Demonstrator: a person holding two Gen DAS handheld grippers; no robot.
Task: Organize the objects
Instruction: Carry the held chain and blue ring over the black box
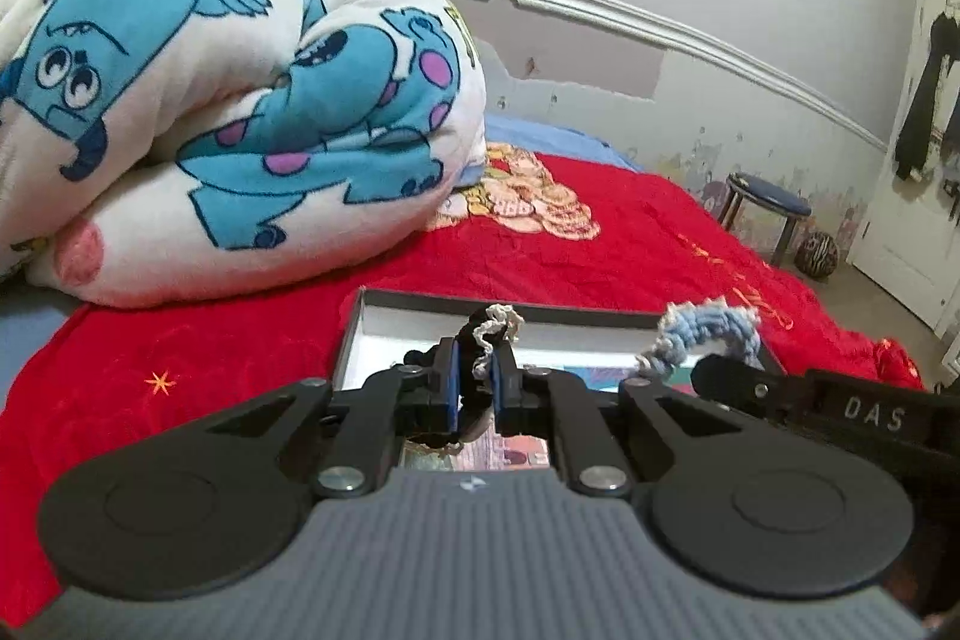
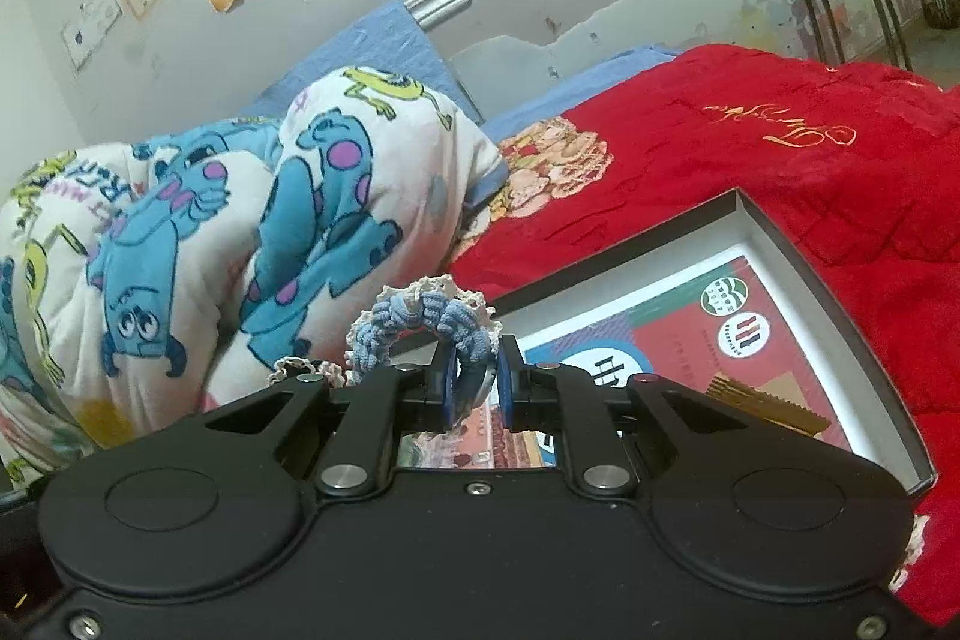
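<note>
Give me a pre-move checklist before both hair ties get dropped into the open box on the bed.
1. Left gripper shut on the black hair tie with cream trim: ok.
2. Right gripper shut on the blue hair tie: ok.
3. Box open, lid off: ok.
4. Both grippers over the box, printed bottom visible beneath the fingers: ok.
5. Room left in the box: ok on the side the right wrist view shows; the rest cannot tell, hidden by the grippers.
6. Rolled cartoon blanket apart from the box: ok.
</note>
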